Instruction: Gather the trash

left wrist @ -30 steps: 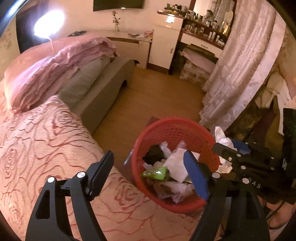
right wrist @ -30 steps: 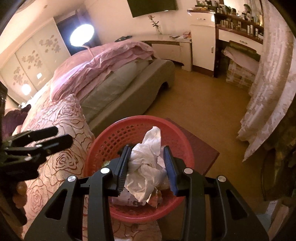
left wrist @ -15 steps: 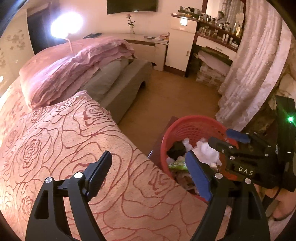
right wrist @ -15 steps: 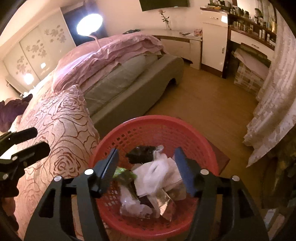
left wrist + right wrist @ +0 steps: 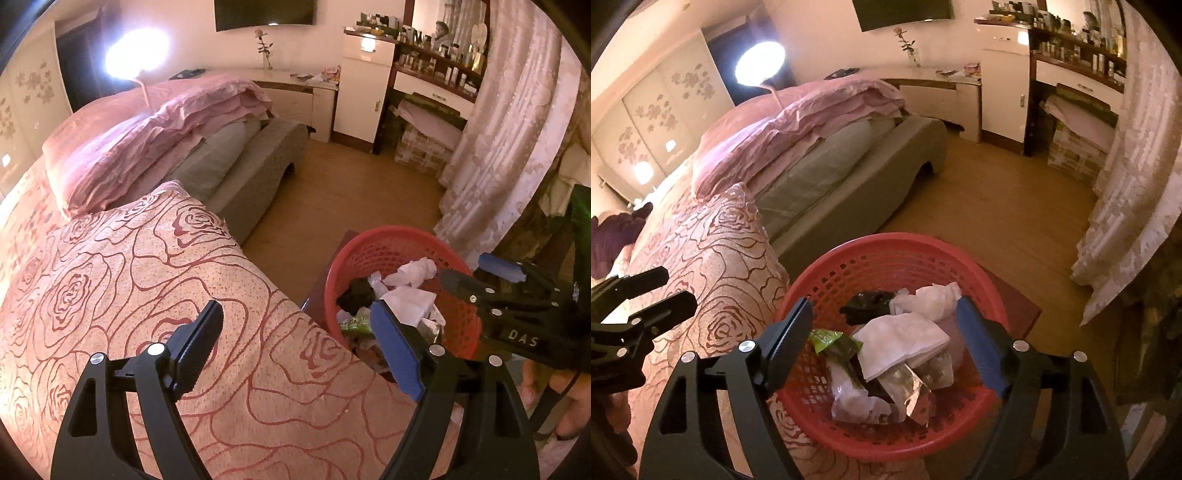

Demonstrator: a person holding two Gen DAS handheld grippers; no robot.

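Observation:
A red mesh basket [image 5: 886, 258] stands beside the bed and holds white crumpled paper [image 5: 934, 301], a folded white tissue [image 5: 905, 343], a green wrapper [image 5: 831, 341], clear plastic and a black scrap. My right gripper [image 5: 884, 343] hangs open and empty just above the basket. In the left wrist view the basket [image 5: 388, 243] is at the right, and my left gripper [image 5: 295, 350] is open and empty over the rose-patterned bedspread [image 5: 110, 277]. The right gripper [image 5: 480, 273] shows there over the basket's far side.
The bed with pink folded bedding [image 5: 147, 136] fills the left. A grey bed frame [image 5: 255, 177] borders a wood floor [image 5: 351, 192]. A lace curtain [image 5: 509, 129] hangs at the right. White cabinets and cluttered shelves [image 5: 424, 55] line the back wall.
My right gripper opened and dropped the white crumpled paper into the basket. My left gripper swung left, away from the basket and over the bedspread.

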